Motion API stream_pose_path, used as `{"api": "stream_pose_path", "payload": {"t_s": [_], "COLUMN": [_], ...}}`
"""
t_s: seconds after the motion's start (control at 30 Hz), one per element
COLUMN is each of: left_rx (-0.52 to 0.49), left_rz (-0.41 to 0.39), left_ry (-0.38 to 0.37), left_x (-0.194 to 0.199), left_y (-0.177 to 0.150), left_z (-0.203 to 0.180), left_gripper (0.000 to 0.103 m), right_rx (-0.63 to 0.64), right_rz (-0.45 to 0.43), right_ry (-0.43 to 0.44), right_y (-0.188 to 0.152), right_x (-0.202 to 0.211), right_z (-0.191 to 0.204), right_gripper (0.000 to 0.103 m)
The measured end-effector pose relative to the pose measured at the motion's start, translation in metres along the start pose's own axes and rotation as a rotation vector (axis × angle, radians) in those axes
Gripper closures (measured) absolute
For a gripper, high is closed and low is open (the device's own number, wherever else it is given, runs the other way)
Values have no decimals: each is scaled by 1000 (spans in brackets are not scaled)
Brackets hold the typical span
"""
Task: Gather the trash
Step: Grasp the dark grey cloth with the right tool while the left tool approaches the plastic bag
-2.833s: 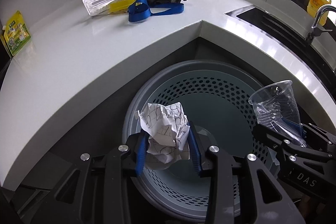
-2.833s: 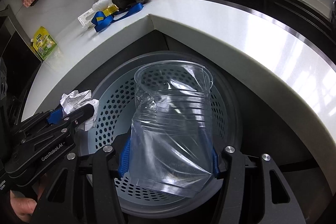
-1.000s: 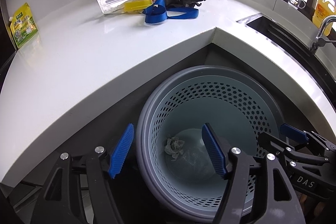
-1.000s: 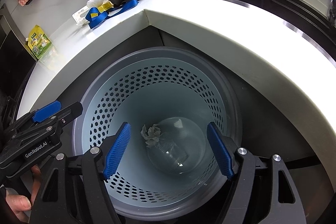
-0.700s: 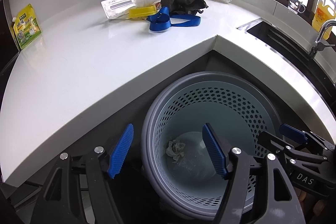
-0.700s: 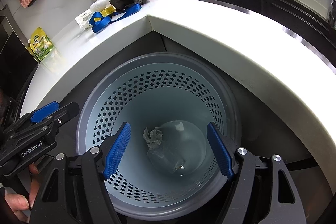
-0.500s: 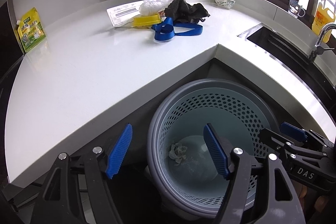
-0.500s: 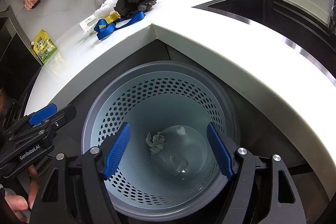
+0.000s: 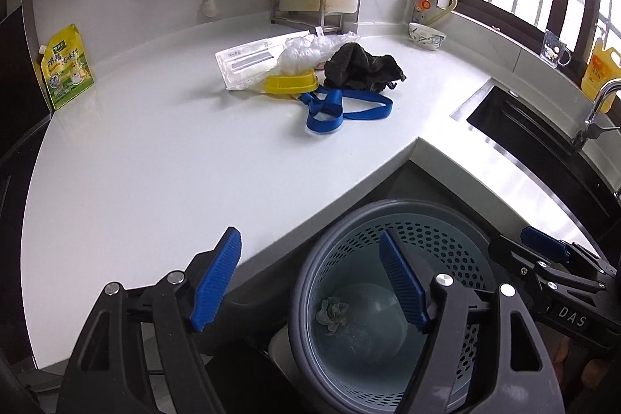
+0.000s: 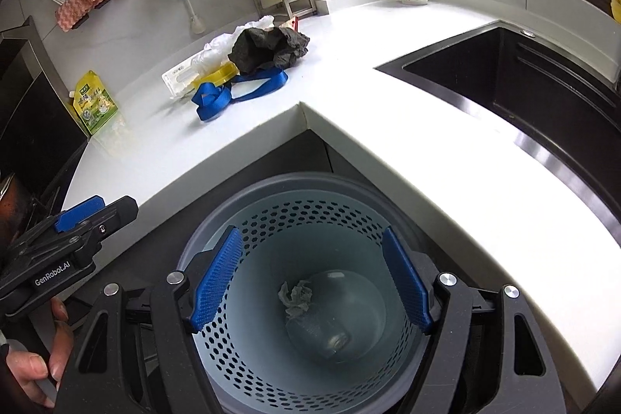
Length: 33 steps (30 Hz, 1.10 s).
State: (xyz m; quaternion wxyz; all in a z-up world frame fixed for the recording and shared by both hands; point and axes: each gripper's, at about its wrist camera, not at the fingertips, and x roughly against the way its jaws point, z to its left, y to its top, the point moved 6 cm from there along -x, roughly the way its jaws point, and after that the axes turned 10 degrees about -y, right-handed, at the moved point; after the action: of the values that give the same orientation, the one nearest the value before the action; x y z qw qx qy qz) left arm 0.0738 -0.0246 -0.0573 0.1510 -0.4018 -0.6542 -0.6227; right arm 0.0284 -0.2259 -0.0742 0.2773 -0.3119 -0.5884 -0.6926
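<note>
Down at 6 o'clock in the bin [image 10: 217, 239], the paper ball [image 10: 295, 297] and cup [image 10: 330, 328] now lie dropped, so both the left gripper [image 9: 310, 282] and right gripper [image 10: 310, 278] gape wide and empty.

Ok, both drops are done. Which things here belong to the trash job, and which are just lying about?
Job:
- bin
- paper ball in the bin
- clear cup in the bin
- left hand-held gripper, open
- right hand-held gripper, open

Possibly trash, cannot tell:
- plastic bag
- clear pack

Lying about:
- blue strap
- dark cloth
- yellow dish
- green pouch
- bowl
</note>
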Motion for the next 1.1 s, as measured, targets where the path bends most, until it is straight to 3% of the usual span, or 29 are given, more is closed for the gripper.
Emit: {"api": "stream_pose_path", "payload": {"t_s": [0.33, 0.63, 1.1], "left_rx": [-5, -6, 27], "left_rz": [-49, -58, -61], "left_ry": [18, 48, 44], "left_x": [-14, -51, -90], "left_y": [72, 121, 147], "left_z": [14, 37, 55], "left_gripper": [24, 24, 23], "right_rx": [60, 146, 327], "right_rz": [-41, -50, -11], "right_ry": [39, 39, 34], "right_y": [88, 164, 202], "right_x": [-35, -89, -148], "right_z": [19, 40, 57], "right_gripper": [31, 31, 31]}}
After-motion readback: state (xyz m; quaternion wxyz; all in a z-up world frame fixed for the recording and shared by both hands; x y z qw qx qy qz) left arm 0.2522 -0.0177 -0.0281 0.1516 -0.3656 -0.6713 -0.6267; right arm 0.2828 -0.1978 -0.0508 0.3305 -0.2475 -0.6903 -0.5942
